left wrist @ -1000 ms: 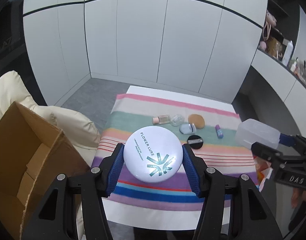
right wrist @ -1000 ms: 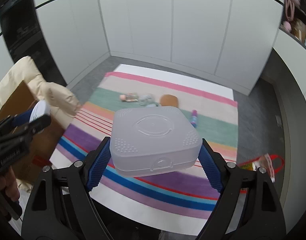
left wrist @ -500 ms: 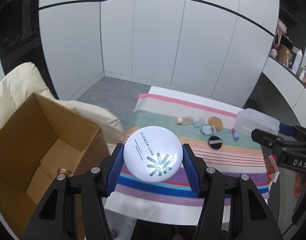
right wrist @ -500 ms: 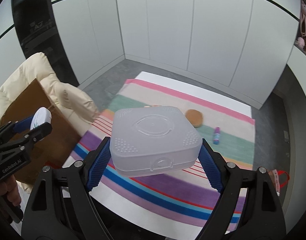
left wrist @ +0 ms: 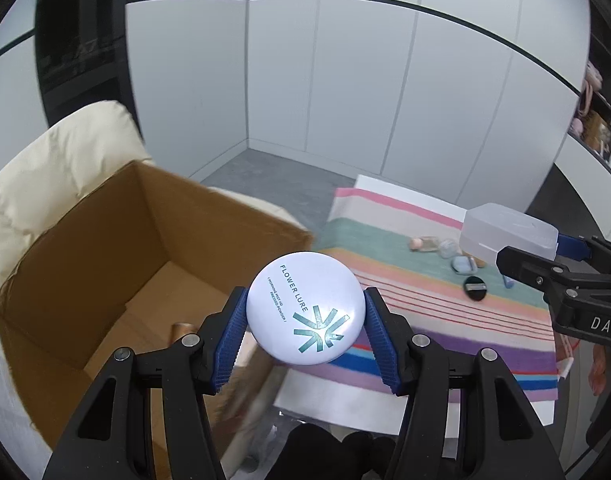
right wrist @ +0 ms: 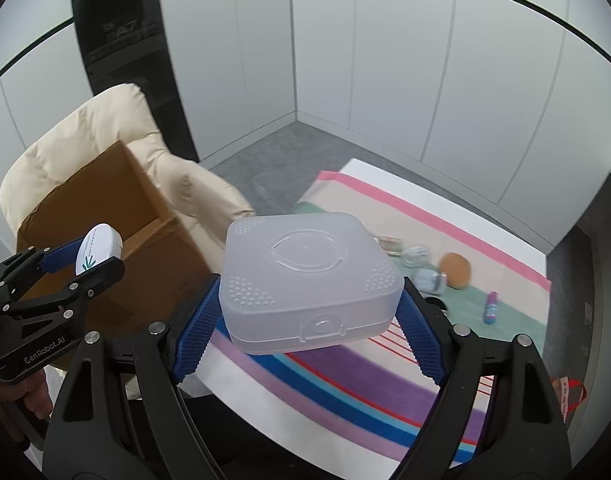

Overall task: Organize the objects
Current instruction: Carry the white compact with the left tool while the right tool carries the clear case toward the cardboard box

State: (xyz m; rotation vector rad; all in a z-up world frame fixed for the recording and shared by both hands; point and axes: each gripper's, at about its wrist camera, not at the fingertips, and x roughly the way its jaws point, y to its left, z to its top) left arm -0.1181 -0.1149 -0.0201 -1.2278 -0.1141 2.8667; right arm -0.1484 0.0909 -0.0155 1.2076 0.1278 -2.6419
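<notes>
My left gripper (left wrist: 305, 320) is shut on a white round powder compact (left wrist: 305, 304) printed "FLOWER LURE". It hangs over the near right edge of an open cardboard box (left wrist: 105, 264), which rests on a cream padded chair (left wrist: 57, 168). A copper-coloured item (left wrist: 181, 330) lies on the box floor. My right gripper (right wrist: 309, 316) is shut on a translucent square plastic case (right wrist: 305, 276), held above the striped cloth (right wrist: 345, 392) to the right of the cardboard box (right wrist: 105, 200). The left gripper and its compact (right wrist: 97, 250) show at the left of the right wrist view.
On the striped cloth (left wrist: 425, 304) lie a small glass bottle (left wrist: 423, 243), a light blue case (left wrist: 464, 265), a black puff (left wrist: 475, 288), a tan sponge (right wrist: 456, 265) and a purple tube (right wrist: 491, 307). White cabinet walls stand behind. A person's hand (right wrist: 29, 396) holds the left gripper.
Both grippers have swung left, away from the cloth and toward the cardboard box, each keeping its object. The box now fills the left of the left wrist view.
</notes>
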